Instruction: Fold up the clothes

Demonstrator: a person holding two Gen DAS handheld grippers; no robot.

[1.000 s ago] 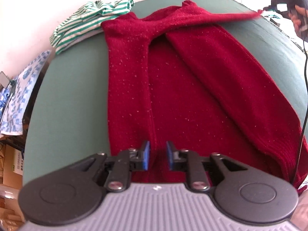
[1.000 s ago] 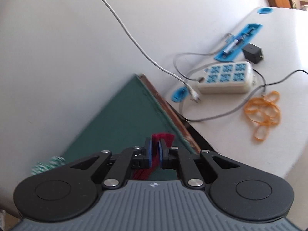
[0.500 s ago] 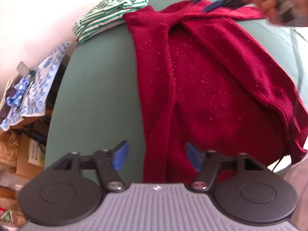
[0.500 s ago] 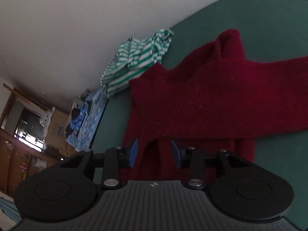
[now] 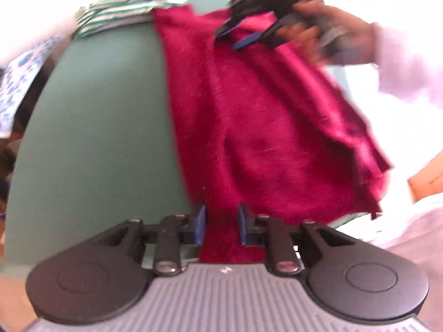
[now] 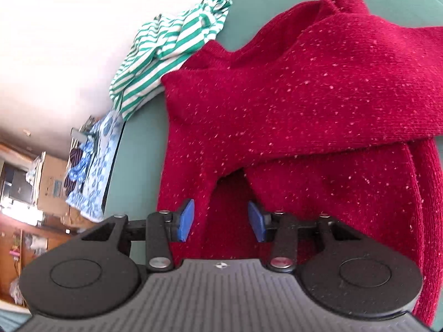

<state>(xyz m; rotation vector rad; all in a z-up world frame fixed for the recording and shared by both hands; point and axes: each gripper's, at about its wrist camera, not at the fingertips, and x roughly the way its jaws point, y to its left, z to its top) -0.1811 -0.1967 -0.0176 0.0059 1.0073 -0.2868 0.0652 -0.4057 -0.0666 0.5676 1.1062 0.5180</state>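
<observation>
Left wrist view, blurred by motion. Red sweater (image 5: 263, 127) spread lengthwise on a green table (image 5: 97, 138), hem end nearest the camera, collar end far away. Left gripper (image 5: 220, 222) low over the hem with blue pads a narrow gap apart and red knit lying between them; possibly just touching the cloth, but too smeared to tell a real pinch. Far end: right gripper (image 5: 238, 34) held in a hand, spread above the shoulder area. Striped green-and-white garment (image 5: 116, 11) bunched at the far left corner of the table.

Right wrist view, sharp. Same red sweater (image 6: 318, 105) seen from the collar end, both sleeves folded inward and crossing over the chest. Right gripper (image 6: 220, 221) hovering with pads wide apart, holding nothing, over the gap where the sleeves part. Striped garment (image 6: 171, 47) just beside the sweater's shoulder. Blue patterned cloth (image 6: 97, 160) hanging off the table edge.

Progress, as a judgement: sleeves tucked in; lengthwise body fold, hem toward collar, not yet done.
</observation>
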